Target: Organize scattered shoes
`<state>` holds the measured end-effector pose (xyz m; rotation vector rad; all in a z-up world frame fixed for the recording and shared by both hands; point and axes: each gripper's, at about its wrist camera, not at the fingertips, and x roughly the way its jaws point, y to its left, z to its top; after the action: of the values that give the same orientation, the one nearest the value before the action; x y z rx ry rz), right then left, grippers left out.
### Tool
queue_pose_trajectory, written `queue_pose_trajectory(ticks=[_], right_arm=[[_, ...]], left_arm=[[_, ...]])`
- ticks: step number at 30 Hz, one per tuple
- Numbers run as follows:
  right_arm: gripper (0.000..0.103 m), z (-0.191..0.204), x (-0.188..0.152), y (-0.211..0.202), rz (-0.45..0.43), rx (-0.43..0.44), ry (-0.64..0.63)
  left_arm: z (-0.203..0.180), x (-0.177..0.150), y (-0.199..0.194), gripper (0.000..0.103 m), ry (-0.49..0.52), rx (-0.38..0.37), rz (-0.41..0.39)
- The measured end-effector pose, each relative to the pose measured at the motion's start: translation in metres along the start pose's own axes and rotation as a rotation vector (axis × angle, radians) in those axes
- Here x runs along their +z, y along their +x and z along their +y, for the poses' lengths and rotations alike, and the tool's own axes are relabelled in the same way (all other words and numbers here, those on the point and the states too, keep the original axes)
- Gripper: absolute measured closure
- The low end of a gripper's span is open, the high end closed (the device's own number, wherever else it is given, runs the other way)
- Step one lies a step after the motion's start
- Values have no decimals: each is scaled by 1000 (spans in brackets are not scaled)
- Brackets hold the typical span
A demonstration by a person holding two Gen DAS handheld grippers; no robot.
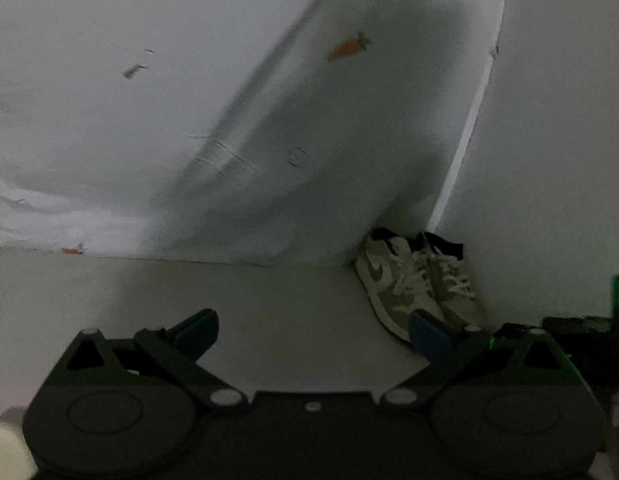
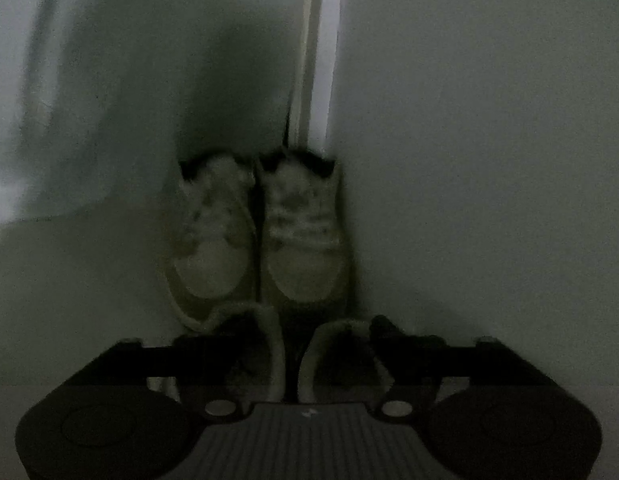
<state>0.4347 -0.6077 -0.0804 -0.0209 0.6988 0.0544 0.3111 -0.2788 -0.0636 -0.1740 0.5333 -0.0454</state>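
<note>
While the sneakers (image 1: 417,280) stand side by side in the corner where the wall (image 1: 549,120) meets the bedsheet (image 1: 229,120), the left gripper (image 1: 313,326) hovers near them, jaws wide and empty. Dark fleece-lined slippers (image 2: 333,344) lie between the right gripper's (image 2: 305,360) spread jaws, just before the sneakers.

A dim corner of a home bedroom.
A white bed sheet printed with orange carrots (image 1: 347,48) hangs to the pale floor (image 1: 269,312), beside beige-and-olive lace-up sneakers (image 1: 417,280) against a plain white wall (image 1: 557,140).
</note>
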Motion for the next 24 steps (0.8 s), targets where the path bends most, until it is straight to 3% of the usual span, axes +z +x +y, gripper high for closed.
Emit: queue_pose_trajectory(ticks=[1,3,5,8,13,18,24], right_arm=[[20,3,-5,-15,-16,21,32],[5,9,-18,-40,-48,63,96],[0,16,-36,-64,-102,92,137],[0,39,-59,-91,-167,108,143],[0,89,-88,-136,-170,128,58],[0,139,-118,-171,-147,250,-39],[2,194,-147,-195,-147,348,-144]], left_arm=[[1,-2,-10,1,-4,12,-8],[4,-7,-29,1,-13,35,-23],[9,-14,-56,1,-39,50,-42],[18,-30,-91,1,-53,90,-47],[51,-61,-147,1,-95,173,-10],[81,-74,-183,1,-126,234,2],[128,-91,-214,1,-148,222,27]])
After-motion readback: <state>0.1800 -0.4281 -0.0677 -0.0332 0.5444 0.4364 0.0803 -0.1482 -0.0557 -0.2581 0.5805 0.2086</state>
